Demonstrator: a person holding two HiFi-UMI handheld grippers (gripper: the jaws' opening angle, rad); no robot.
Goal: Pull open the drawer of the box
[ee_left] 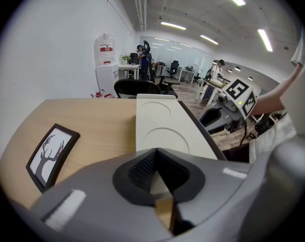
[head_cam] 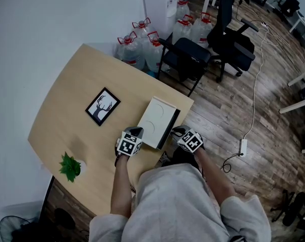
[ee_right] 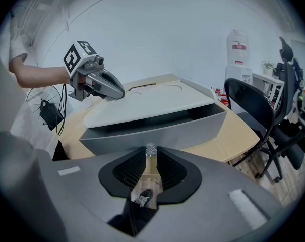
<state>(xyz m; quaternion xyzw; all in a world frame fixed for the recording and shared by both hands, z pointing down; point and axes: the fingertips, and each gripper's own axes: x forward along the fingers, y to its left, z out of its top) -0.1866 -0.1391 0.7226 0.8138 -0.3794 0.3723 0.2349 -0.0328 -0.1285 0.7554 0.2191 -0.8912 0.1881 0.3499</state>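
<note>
Showing the grip on the drawer: the right gripper (ee_right: 151, 156) has its jaws pressed onto the small clear knob (ee_right: 151, 148) at the middle of the drawer (ee_right: 157, 131) front, so the handle sits right at its tips, at 12 o'clock in the right gripper view. A dark gap under the lid suggests the drawer is already out a little way.

In the head view the box (head_cam: 153, 119) lies near the table's near right edge. Its long axis runs from about 1 o'clock to 7 o'clock, and the drawer front faces about 4 o'clock. The right gripper is at that 4 o'clock side and is the nearer tool to the handle. The left gripper (head_cam: 133, 133) is at the box's 7 o'clock corner, with its jaws pressed together on nothing and its tips on the lid, probably steadying the box.

The pull should run straight toward 4 o'clock, square to the long axis. A skewed pull could drag the whole box.

The light wooden table (head_cam: 76, 92) also carries a picture frame (head_cam: 103, 106) at 9 o'clock of the box and a small plant (head_cam: 69, 166) at 8 o'clock, both well apart from it. Beyond the table are water bottles (head_cam: 137, 47) and office chairs (head_cam: 190, 57) at 12 to 1 o'clock, on a wood floor (head_cam: 228, 117).
</note>
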